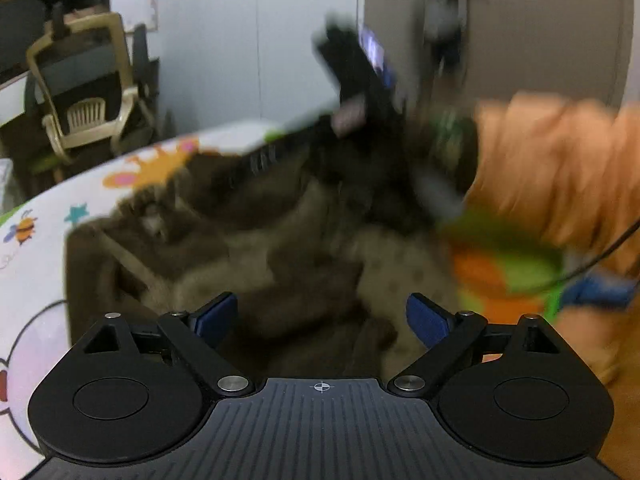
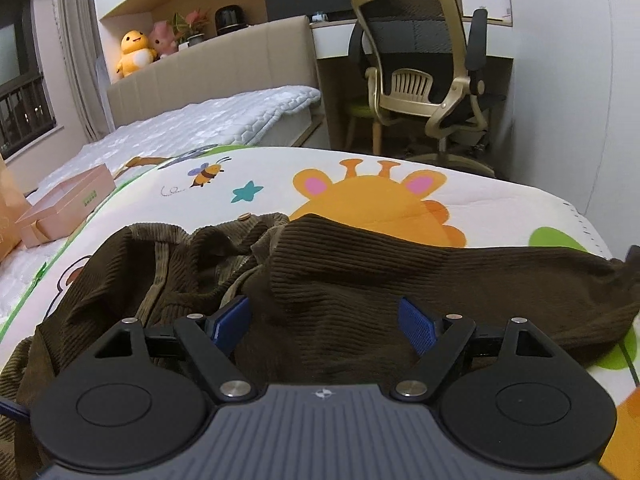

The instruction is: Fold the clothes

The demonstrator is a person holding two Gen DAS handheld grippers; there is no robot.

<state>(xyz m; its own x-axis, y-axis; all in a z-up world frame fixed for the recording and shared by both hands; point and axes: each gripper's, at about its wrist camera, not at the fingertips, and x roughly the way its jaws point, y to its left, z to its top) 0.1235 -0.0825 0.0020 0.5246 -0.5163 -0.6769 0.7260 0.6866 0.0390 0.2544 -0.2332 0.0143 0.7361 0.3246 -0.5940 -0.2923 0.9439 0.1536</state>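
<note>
I held my left gripper (image 1: 322, 316) and right gripper (image 2: 324, 318) low, jaws wide and empty, over the rumpled brown ribbed corduroy garment (image 2: 360, 264) on the cartoon-printed quilt (image 2: 360, 168).

A cartoon-printed quilt (image 2: 360, 200) with a giraffe, a bee and a star covers the near surface, and a pink box (image 2: 64, 208) sits at its left edge. Far left, a yellow plush duck (image 2: 135, 53) and a pink plush toy (image 2: 164, 40) sit on the headboard ledge. Far right stands a beige mesh office chair (image 2: 424, 72).
</note>
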